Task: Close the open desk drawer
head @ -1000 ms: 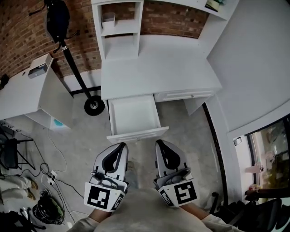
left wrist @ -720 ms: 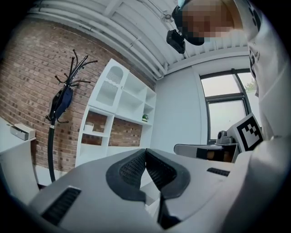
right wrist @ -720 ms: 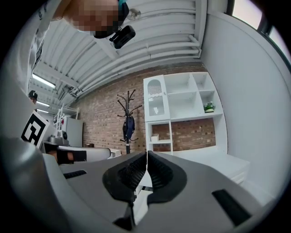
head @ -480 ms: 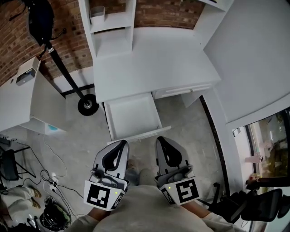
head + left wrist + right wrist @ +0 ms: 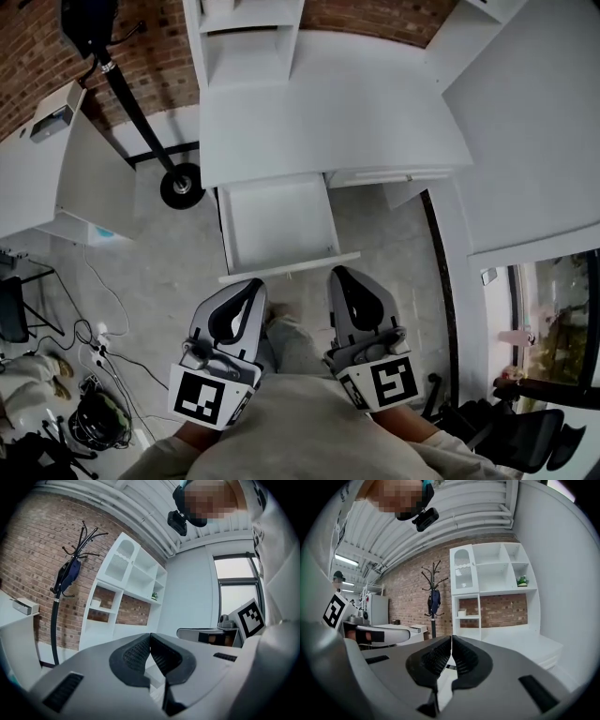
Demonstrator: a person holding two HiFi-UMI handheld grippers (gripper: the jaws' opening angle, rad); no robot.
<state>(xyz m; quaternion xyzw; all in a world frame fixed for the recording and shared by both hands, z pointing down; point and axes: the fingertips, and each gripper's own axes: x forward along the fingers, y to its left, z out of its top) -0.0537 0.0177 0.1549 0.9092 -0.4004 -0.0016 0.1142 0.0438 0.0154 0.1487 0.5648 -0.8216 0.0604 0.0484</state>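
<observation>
In the head view a white desk (image 5: 328, 112) stands against a brick wall, and its left drawer (image 5: 277, 225) is pulled out and empty, its front panel (image 5: 291, 268) nearest me. A second drawer (image 5: 394, 175) to the right is flush with the desk. My left gripper (image 5: 253, 284) is shut and hovers just in front of the drawer front, near its left half. My right gripper (image 5: 339, 274) is shut too, close to the panel's right end. Neither holds anything. In the left gripper view the left gripper (image 5: 150, 635) points at the shelving; in the right gripper view the right gripper (image 5: 451, 639) does the same.
A white shelf unit (image 5: 246, 37) rises at the desk's back left. A black coat stand (image 5: 180, 186) has its round base on the floor left of the drawer. Another white table (image 5: 47, 178) stands far left. Cables and a dark bag (image 5: 98, 412) lie at lower left. A white wall (image 5: 534, 159) runs along the right.
Both grippers have come closer to the drawer front, and the view has shifted so the desk sits higher in the frame. The drawer is still pulled out.
</observation>
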